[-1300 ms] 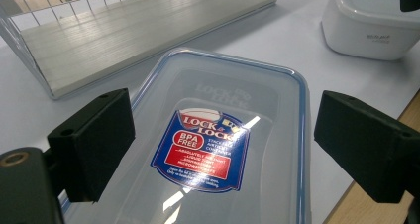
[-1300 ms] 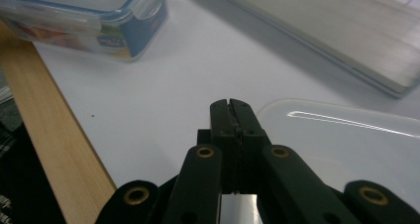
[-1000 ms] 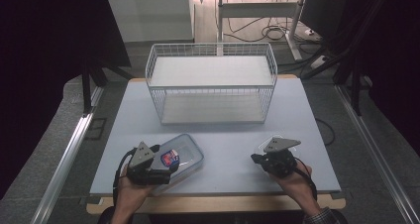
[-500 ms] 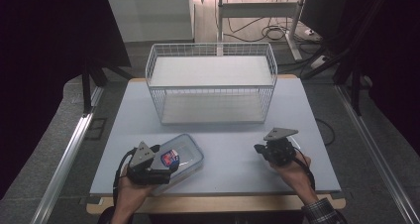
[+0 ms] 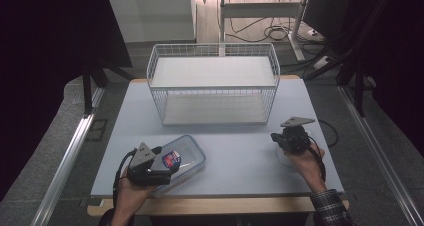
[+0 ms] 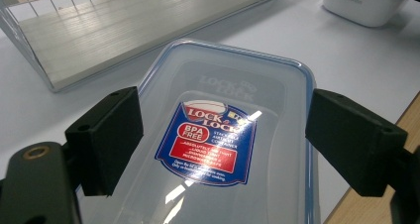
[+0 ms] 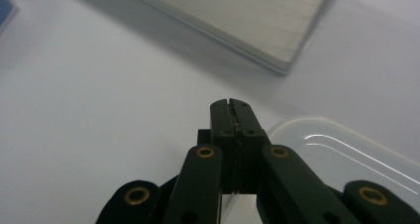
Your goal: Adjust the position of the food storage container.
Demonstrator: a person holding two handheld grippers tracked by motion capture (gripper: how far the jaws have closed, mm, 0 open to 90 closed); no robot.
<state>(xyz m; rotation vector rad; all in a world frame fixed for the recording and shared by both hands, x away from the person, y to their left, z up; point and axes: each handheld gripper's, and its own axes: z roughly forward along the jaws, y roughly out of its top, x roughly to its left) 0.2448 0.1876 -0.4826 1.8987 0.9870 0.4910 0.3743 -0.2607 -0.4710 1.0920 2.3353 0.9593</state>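
The clear Lock & Lock container lid [image 6: 223, 135] lies flat at the table's [image 5: 240, 151] near-left, in front of the white wire basket [image 5: 212, 83]. The left gripper [image 5: 167, 172] straddles it with jaws spread wide, nothing clamped; closing squarely on both long rims looks best. The right gripper [image 5: 277, 137], jaws pressed together and empty, sits over a white container [image 7: 356, 159].

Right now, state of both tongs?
Left tongs: open, jaws either side of the lid, not gripping it.
Right tongs: shut, holding nothing, over a clear container.
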